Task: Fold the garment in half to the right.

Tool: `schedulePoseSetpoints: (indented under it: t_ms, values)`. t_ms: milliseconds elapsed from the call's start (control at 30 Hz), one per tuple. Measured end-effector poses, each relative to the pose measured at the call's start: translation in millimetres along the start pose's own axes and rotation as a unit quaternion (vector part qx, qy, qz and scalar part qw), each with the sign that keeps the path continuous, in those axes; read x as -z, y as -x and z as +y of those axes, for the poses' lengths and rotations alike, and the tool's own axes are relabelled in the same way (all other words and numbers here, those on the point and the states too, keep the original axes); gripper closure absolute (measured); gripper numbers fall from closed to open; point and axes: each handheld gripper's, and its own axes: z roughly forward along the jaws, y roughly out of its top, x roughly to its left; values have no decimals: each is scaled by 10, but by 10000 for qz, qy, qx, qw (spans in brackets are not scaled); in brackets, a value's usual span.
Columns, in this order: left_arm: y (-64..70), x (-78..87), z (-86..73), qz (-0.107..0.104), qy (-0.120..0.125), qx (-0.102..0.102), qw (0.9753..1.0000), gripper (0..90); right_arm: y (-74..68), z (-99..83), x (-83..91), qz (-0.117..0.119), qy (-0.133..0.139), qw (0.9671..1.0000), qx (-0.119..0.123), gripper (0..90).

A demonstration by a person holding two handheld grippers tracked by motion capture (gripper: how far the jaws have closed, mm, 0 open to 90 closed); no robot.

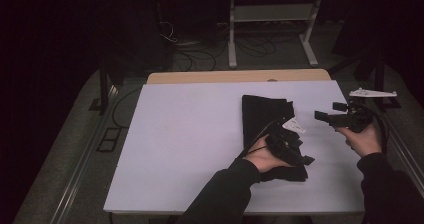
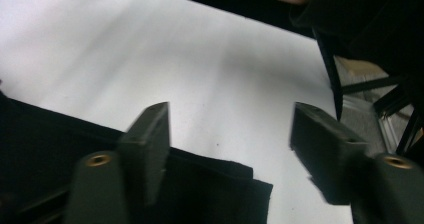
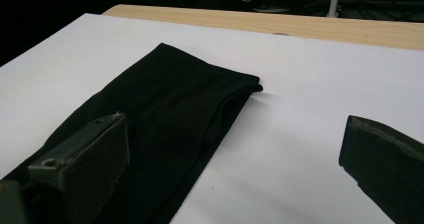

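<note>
Resting over the near end of one folded black garment (image 1: 267, 121), the left gripper (image 1: 295, 151) sits at centre-right of the white table top (image 1: 190, 144), held by the left hand (image 1: 265, 158) on a dark sleeve (image 1: 220, 191) coming in from the near edge. In the left gripper view its two jaws stand spread wide with nothing between them; the left jaw hangs above the garment's (image 2: 200, 189) edge, the right jaw above bare white surface (image 2: 165, 59).

Right gripper (image 1: 330, 115) is held just right of the garment, above the table near its right edge, by the right hand (image 1: 365, 140); second dark sleeve (image 1: 392, 189) at the near right corner. Grey three-cornered plate (image 1: 372, 92) sits on top of it. In the right gripper view its two jaws are also spread wide, empty; the left one is over the garment (image 3: 170, 114), the right one over white board (image 3: 310, 99).

Count: one garment, two grippers, two hands, two sleeves. Garment is a long narrow folded strip running near to far, right of table centre, flat on the white surface. One small white tag (image 1: 294, 126) shows at its right edge, near the left gripper; whether it is attached cannot be told.

Farther: a light wood strip (image 1: 235, 76) of table shows past the white top's far edge. Beyond that, dark floor with loose cables (image 1: 200, 54) and one white metal stand (image 1: 272, 29).
</note>
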Motion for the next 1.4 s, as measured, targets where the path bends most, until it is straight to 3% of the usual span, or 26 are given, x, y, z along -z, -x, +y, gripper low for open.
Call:
schedulePoseSetpoints:
  t_ms: [233,300,367,667,1100,1400]
  values:
    - [-22,91,-10,18,41,14,10000,126,2,-35,76,-15,33,10000,5,0]
    - [-31,115,-17,59,11,38,10000,15,-6,-57,116,-13,53,10000,26,0]
    - [-37,151,-29,150,-18,-3,9999,0,-12,-64,128,-23,54,10000,7,0]
    - [-114,396,-120,409,94,-4,9991,0,-71,-143,225,-38,63,10000,58,0]
    - [-181,658,-240,603,329,36,9976,0,-200,-233,303,3,38,9998,191,0]
    - [-244,911,-381,842,424,98,9955,0,-281,-305,334,48,64,9997,212,0]
